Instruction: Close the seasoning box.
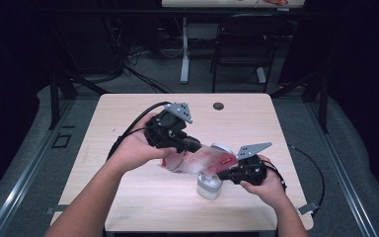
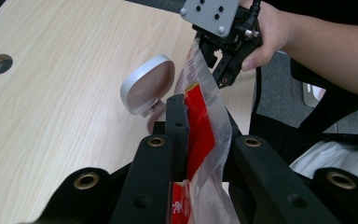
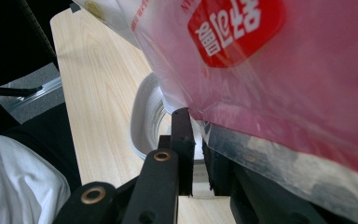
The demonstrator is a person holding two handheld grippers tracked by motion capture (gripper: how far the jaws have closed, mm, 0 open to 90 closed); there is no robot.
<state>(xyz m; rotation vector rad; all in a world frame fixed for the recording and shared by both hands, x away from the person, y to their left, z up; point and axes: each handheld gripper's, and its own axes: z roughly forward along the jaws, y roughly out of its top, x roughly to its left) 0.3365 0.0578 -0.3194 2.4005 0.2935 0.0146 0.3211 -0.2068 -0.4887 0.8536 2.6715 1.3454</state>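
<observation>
Both grippers pinch one clear plastic bag (image 1: 200, 160) with red print, holding it stretched between them above the wooden table (image 1: 128, 106). At the left of the high view, the left gripper (image 1: 192, 146) comes in from the upper left and clamps the bag's left end; its own view shows the jaws pressed onto the red-and-clear film with the plastic sandwiched between them. The bag hangs slanting down toward the right, just over a white lidded container (image 1: 209, 185) standing on the table (its round grey lid (image 2: 148, 84) is flipped open, tilted up beside the bag in the left gripper view). At the right, the right gripper (image 1: 225, 171) nips the bag's other end; its own view shows the jaws drawn together on a thin edge of clear film, the bag's red label (image 3: 235, 28) looming just above them.
</observation>
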